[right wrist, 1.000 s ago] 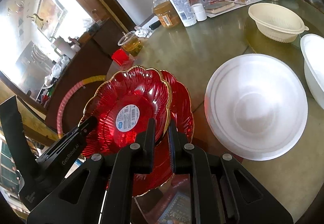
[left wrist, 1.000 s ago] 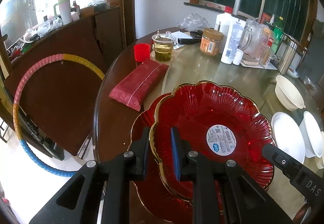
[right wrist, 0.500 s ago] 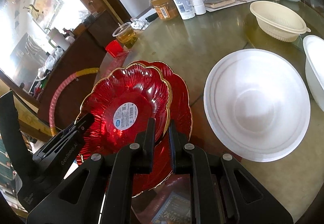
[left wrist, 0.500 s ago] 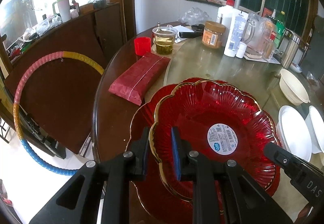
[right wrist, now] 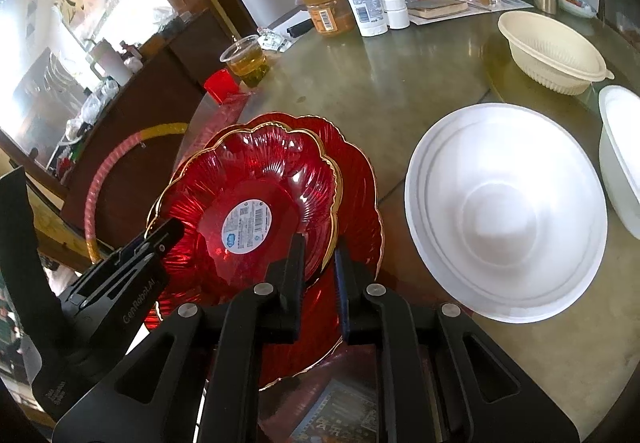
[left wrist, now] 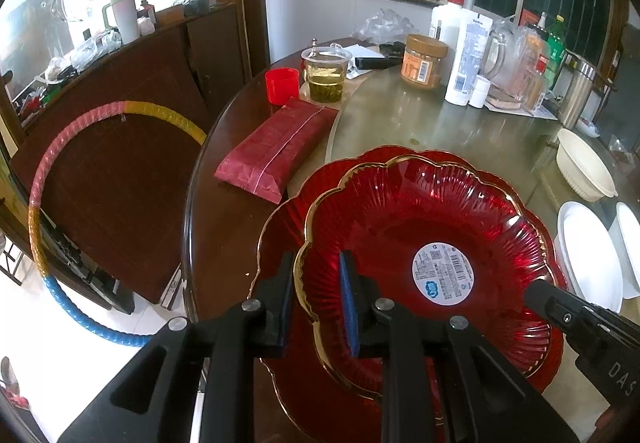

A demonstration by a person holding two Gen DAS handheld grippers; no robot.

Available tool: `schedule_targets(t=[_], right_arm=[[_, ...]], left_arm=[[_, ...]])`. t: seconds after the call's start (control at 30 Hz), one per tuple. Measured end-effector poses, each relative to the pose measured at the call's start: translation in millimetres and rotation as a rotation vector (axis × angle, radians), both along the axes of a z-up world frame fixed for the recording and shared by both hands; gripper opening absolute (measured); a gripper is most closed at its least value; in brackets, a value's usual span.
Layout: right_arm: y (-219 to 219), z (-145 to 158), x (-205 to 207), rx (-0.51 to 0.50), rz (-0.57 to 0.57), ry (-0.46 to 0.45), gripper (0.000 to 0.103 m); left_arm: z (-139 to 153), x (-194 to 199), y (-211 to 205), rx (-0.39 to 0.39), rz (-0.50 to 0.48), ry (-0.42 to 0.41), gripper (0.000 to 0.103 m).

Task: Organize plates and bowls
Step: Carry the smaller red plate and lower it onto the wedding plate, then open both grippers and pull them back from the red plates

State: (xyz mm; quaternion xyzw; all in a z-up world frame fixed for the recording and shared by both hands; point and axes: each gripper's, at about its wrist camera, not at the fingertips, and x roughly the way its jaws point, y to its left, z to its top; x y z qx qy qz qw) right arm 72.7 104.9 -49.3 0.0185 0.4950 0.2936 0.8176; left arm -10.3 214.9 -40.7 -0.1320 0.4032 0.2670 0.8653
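Observation:
A red glass plate with a scalloped gold rim and a white barcode sticker [left wrist: 424, 243] [right wrist: 256, 195] hangs just over a second, similar red plate [left wrist: 280, 235] [right wrist: 360, 179] on the table. My left gripper [left wrist: 318, 291] is shut on the upper plate's near left rim. My right gripper [right wrist: 320, 267] is shut on its near right rim. Each gripper also shows in the other's view: the right gripper [left wrist: 560, 313] at the plate's right edge, the left gripper [right wrist: 160, 239] at its left edge.
A wide white bowl [right wrist: 504, 211] sits right of the red plates, with a cream bowl [right wrist: 552, 55] and another white bowl [right wrist: 624, 155] beyond. A red packet [left wrist: 276, 151], red cup [left wrist: 282, 85], tea cup [left wrist: 324, 79], jar and bottles crowd the far table. The table edge [left wrist: 192, 211] drops off at left.
Both grippers keep their hold on the upper plate. It has shifted slightly over the lower plate, whose far rim now shows more.

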Motion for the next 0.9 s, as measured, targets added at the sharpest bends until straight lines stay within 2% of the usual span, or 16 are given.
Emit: schedule_targets(t=[0.63,0.77,0.83,0.9], right_arm=[[6.8,8.7,-4.3,-0.096,0.011,-0.077,0.018],[-1.0,19.2,-6.7,-0.041,0.003,-0.109,0.054],[-8.3,26.8,-8.4,0.000,-0.005,-0.131,0.061],[-15.0,31.6,-8.9,0.056,0.000,-0.131,0.063]], left_arm=[[3.8,-1.2,-1.8,0.029,-0.007,-0.009,0.021],[7.9,-1.7,-2.4,0.037,-0.012,-0.021,0.021],[10.0,-1.8,-2.9,0.034,-0.016,-0.028,0.023],[12.4,-2.2,-3.9,0.025,-0.022,-0.039,0.040]])
